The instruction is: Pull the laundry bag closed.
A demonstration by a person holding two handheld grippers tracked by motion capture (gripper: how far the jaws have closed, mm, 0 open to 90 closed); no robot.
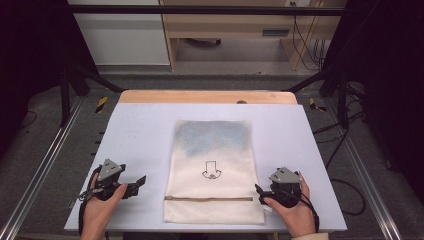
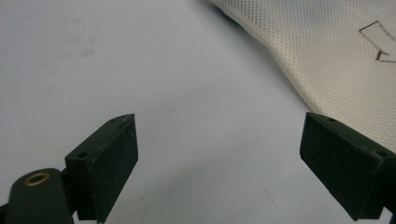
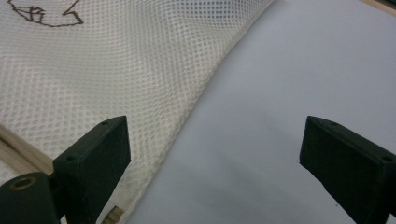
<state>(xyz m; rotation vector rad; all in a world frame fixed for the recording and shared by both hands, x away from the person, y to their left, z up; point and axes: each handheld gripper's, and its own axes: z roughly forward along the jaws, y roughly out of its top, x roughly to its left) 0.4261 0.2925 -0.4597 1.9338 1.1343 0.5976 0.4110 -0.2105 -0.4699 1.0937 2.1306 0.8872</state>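
Mesh bag [image 1: 212, 170] lies flat in the middle of the table [image 1: 140, 135], long way running front to back, zipper end near the person. Bare table lies on both sides. Left tongs [image 1: 141, 181] and right tongs [image 1: 258, 192] gape wide, holding nothing, beside its near corners

Looking along my right gripper [image 3: 212, 163], I see its two black jaws standing wide apart with nothing between the pads. A cream mesh bag [image 3: 116, 79] lies flat on the pale table surface [image 3: 289, 84]; its edge runs diagonally past the left jaw. A dark outline drawing [image 3: 44, 16] marks the mesh at upper left.
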